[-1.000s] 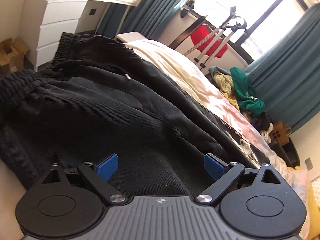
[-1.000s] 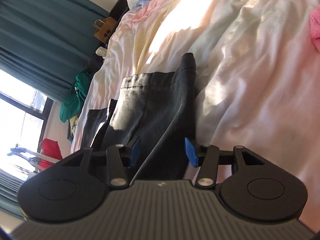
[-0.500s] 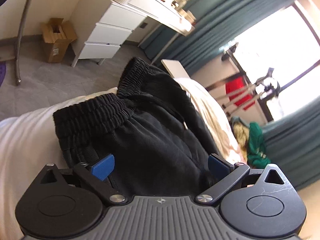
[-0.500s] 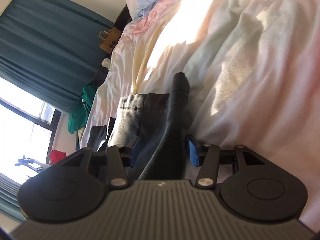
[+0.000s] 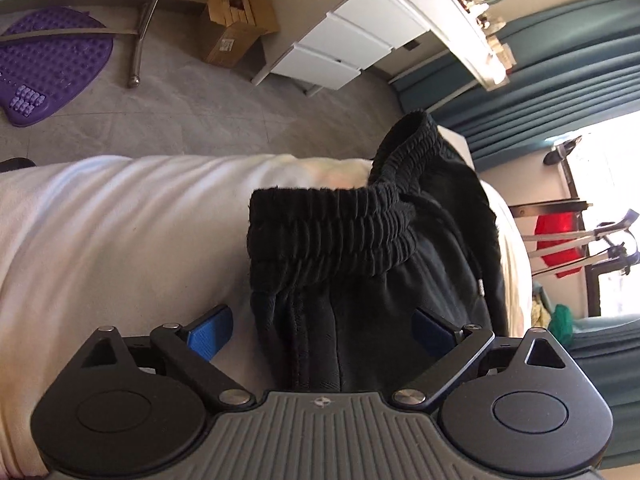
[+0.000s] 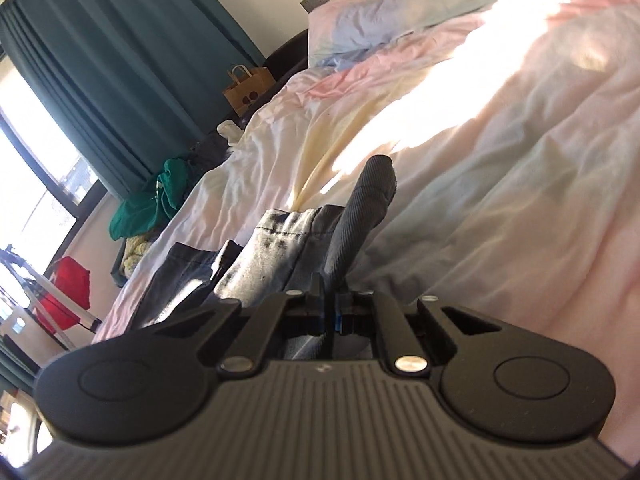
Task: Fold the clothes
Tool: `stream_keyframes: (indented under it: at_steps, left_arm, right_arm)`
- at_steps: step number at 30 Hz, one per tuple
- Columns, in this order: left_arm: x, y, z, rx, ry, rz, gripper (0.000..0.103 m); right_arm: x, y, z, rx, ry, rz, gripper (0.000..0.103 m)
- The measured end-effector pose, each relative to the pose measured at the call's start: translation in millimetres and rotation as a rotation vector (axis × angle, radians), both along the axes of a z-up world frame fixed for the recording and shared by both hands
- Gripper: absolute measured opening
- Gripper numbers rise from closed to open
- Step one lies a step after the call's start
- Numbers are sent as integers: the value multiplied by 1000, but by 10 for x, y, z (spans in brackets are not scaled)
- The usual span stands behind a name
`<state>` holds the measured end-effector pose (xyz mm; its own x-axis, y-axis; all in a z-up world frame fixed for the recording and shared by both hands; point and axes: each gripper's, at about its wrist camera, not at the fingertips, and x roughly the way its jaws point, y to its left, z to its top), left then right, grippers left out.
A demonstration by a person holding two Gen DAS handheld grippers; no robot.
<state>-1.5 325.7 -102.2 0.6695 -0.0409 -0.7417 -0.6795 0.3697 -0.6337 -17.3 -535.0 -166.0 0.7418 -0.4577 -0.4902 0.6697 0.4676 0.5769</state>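
Two grippers, right gripper (image 6: 329,312) clenched on black trousers' (image 5: 360,280) leg fold, left gripper (image 5: 320,330) released, trousers' middle cut off.

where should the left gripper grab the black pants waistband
Probably at the near corner of the elastic waistband, where the side seam meets it. The left gripper is open and already straddles that seam, so come straight forward from the leg side and close across the bunched, ribbed edge, which lies on the white bedding.
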Motion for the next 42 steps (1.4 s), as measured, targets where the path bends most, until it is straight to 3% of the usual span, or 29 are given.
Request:
stream_keyframes:
  at_steps: [2,5,7,11,13,16,17,18,20,26,29,37,42]
  left_arm:
    - [35,-30,-16,10,-9,-22,94]
    - [95,-62,-55,-22,-46,-53,79]
    - [139,-80,-114,-76,-82,-81,78]
    - [243,-127,-310,-257,-129,-139,76]
    - [304,-157,-347,-266,-104,-155,68]
    - [330,-156,-328,-235,-82,-143,41]
    - [318,-143,-326,-239,-93,-133,23]
    - [304,-128,-320,-242,-108,-125,11]
    - [259,-109,-267,-237,-157,-112,9]
    - [-6,-212,143,-101,-376,-83,7]
    - [-208,-236,257,-116,-491,-46,6]
    - [-399,-236,473,-79,-523,-30,6]
    - [-278,-228,639,-24,-522,-58,6]
  right_arm:
    - [24,4,14,-21,24,1,7]
    - [18,-31,-30,7,36,-11,7]
    - [5,-55,-64,32,36,-21,7]
    - [-7,-56,-116,61,27,-20,7]
    - [-26,-79,-158,93,15,-28,7]
    - [-22,-74,-177,105,19,-36,8]
    - [-17,-64,-170,101,22,-37,8]
    - [-15,-47,-154,91,25,-38,8]
    - [-9,-14,-112,69,30,-39,8]
    - [-79,42,-4,53,-3,-50,7]
    - [-150,61,58,57,-44,-55,7]
    - [-203,120,220,1,-84,-24,7]
    - [-83,144,394,-15,-112,-36,7]
